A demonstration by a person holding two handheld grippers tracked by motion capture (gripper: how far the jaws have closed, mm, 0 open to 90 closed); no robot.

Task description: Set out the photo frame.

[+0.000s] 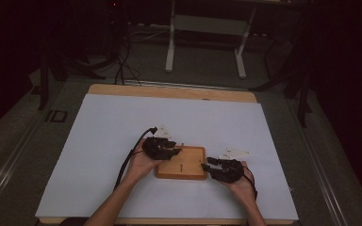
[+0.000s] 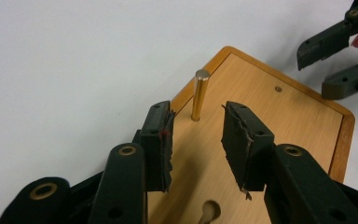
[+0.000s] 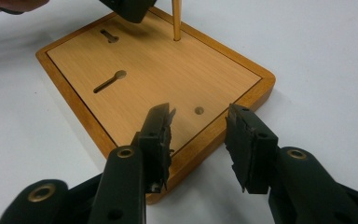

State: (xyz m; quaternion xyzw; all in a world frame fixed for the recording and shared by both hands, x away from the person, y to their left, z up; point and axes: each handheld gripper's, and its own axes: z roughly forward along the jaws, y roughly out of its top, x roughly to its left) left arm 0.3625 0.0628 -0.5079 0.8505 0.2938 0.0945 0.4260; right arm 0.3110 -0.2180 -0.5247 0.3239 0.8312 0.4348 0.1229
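We see both tongs gaping: left gripper (image 2: 197, 135) lined up on the upright brass peg (image 2: 200, 94), probably to seize it, right gripper (image 3: 199, 140) empty at the wooden board (image 3: 144, 74)'s edge.

A flat rectangular wooden board (image 1: 181, 163) with rounded corners, a darker raised rim and a paler inset panel lies flat on the white surface, just below the middle of the high view. A slim brass-coloured metal pin (image 2: 199, 94) stands upright in a hole near one corner of the panel, slightly above the centre of the left gripper view; its lower part shows at the top centre of the right gripper view. A keyhole-shaped slot (image 3: 109, 81) is cut into the panel left of centre there, with a second slot (image 3: 107, 35) near the upper left. A small round hole (image 3: 199, 110) sits near the board's edge at centre.
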